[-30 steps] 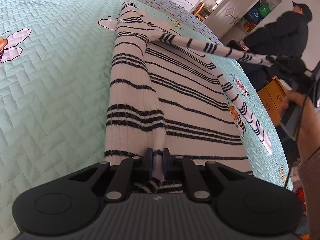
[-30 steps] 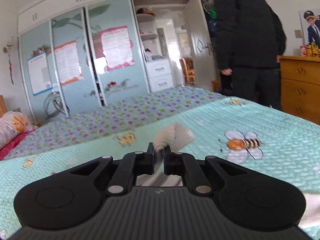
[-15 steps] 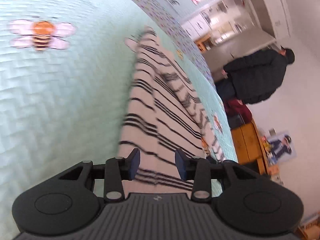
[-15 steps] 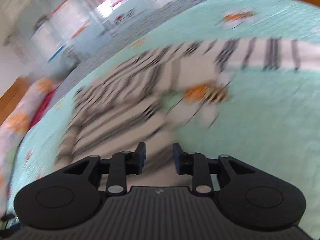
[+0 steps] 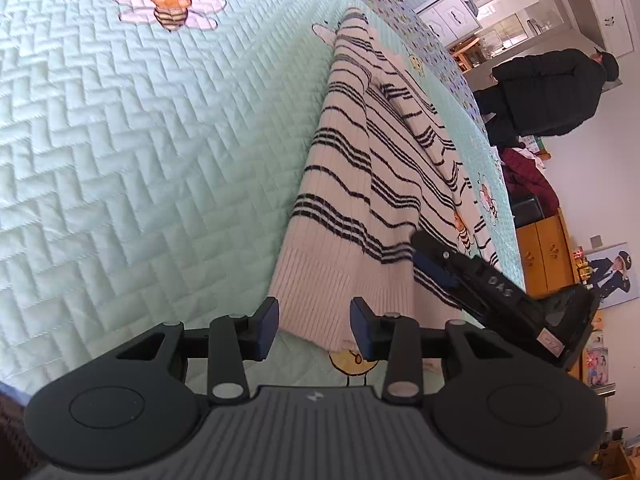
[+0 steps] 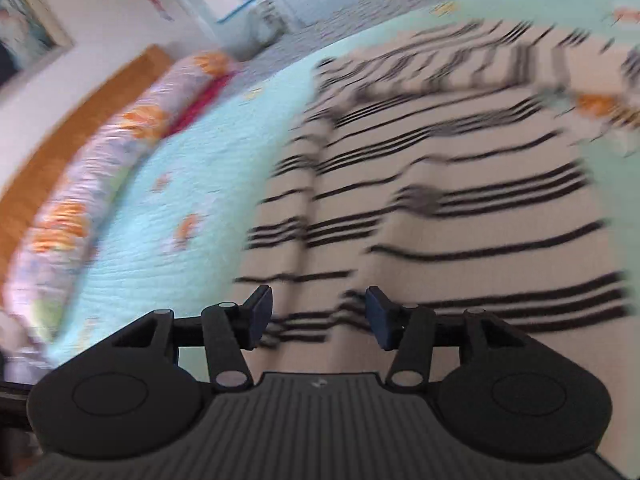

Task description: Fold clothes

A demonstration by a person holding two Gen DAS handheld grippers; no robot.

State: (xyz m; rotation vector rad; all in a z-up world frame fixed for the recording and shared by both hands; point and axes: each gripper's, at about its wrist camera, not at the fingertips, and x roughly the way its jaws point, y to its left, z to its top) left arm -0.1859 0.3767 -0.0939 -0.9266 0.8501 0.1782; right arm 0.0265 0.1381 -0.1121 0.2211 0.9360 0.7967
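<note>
Left wrist view shows the bed (image 5: 120, 160) with the striped sweater (image 5: 360, 184) lying flat on its quilt. Over the sweater's hem, the left gripper (image 5: 314, 326) stands half open and empty, and the right gripper (image 6: 318, 316) is opening, nothing held.

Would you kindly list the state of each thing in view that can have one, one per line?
striped sweater: lying flat on the bed, left side folded over, held by neither gripper.
left gripper: open, nothing between its pads, just short of the sweater's hem.
right gripper: jaws opening, empty, above the sweater.
quilt: spread smooth over the bed.
wardrobe door: swung open.
</note>
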